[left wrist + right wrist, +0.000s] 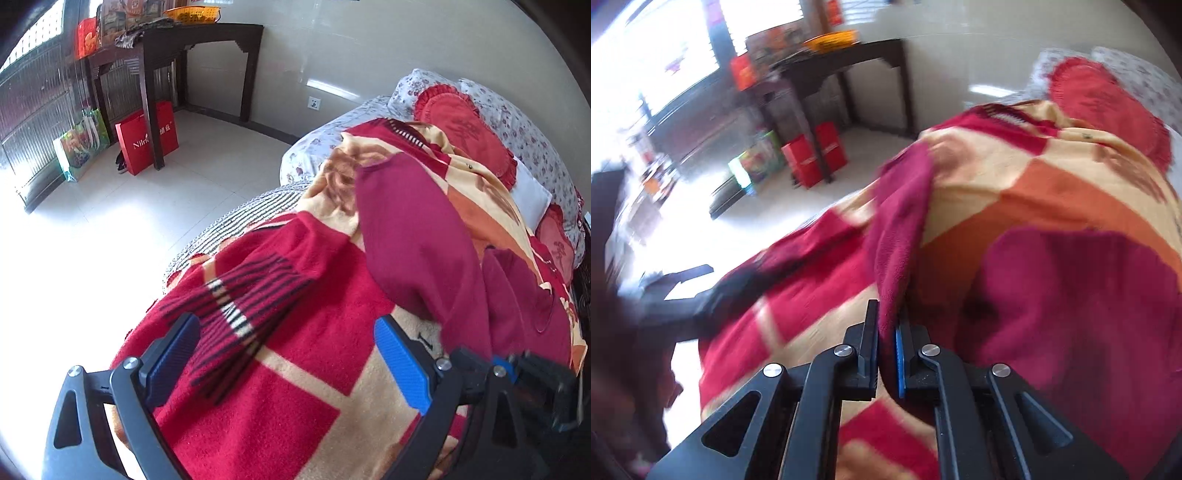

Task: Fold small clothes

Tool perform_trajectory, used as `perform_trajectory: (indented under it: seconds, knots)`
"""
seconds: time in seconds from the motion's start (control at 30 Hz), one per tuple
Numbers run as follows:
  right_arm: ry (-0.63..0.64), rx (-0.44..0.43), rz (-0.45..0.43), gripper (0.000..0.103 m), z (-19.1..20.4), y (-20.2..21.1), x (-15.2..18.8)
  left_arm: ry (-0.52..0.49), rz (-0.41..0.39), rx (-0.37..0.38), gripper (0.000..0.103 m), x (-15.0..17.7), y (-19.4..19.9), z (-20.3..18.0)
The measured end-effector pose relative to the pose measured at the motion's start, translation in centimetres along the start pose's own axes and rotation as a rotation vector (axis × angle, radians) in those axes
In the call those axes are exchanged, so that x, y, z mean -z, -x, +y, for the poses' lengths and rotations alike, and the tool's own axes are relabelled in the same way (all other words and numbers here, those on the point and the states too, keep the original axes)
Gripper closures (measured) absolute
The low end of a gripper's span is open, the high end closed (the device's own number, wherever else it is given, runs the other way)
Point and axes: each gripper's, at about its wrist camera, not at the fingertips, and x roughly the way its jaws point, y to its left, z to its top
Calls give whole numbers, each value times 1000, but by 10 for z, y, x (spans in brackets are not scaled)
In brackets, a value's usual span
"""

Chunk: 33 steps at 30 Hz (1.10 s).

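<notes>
A maroon garment lies on the red, cream and orange blanket that covers the bed. My left gripper is open and empty above the blanket, to the left of the garment. My right gripper is shut on a fold of the maroon garment and holds it lifted; the rest of the garment lies on the blanket to the right. The right gripper also shows at the lower right of the left wrist view. The right wrist view is blurred.
Red heart cushions and a floral pillow lie at the head of the bed. A dark wooden table stands by the wall, with red gift bags on the tiled floor below.
</notes>
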Motion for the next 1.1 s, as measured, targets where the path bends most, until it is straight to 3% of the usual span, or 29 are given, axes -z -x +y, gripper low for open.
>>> perform_trajectory:
  seconds: [0.13, 0.2, 0.27, 0.33, 0.37, 0.4, 0.53, 0.63, 0.73, 0.8, 0.87, 0.97, 1.1]
  knots:
    - [135, -49, 178, 103, 25, -17, 39, 28, 9, -2, 5, 4, -5, 12]
    - [167, -43, 204, 103, 24, -11, 45, 34, 16, -2, 5, 7, -4, 19]
    - [125, -69, 161, 100, 17, 4, 35, 42, 11, -10, 5, 11, -3, 26]
    - [53, -74, 77, 80, 8, 19, 16, 54, 4, -20, 5, 13, -1, 33]
    - [22, -44, 36, 63, 2, 24, 7, 62, 6, -20, 5, 14, -2, 36]
    - [-13, 6, 2, 58, -5, 25, -4, 70, 14, -15, 5, 16, -2, 38]
    - [-172, 63, -75, 58, -40, 16, -54, 66, 21, -16, 5, 21, 1, 39]
    - [-146, 163, -45, 57, -57, -20, -87, 50, 29, -16, 5, 26, 2, 34]
    - [-161, 189, 154, 59, -81, -80, -86, 36, 37, -10, 5, 30, 4, 29]
    - [-211, 141, 197, 82, -88, -95, -74, 21, 40, -9, 5, 31, 4, 24]
    - [-210, 121, 132, 103, -80, -79, -72, 0, 33, -16, 5, 32, 4, 20]
    - [-217, 27, 26, 103, -72, -26, -84, -18, 19, -15, 5, 28, 7, 13]
    - [-186, 62, -179, 103, -80, 88, -107, -14, -1, 20, 5, 23, 12, 2]
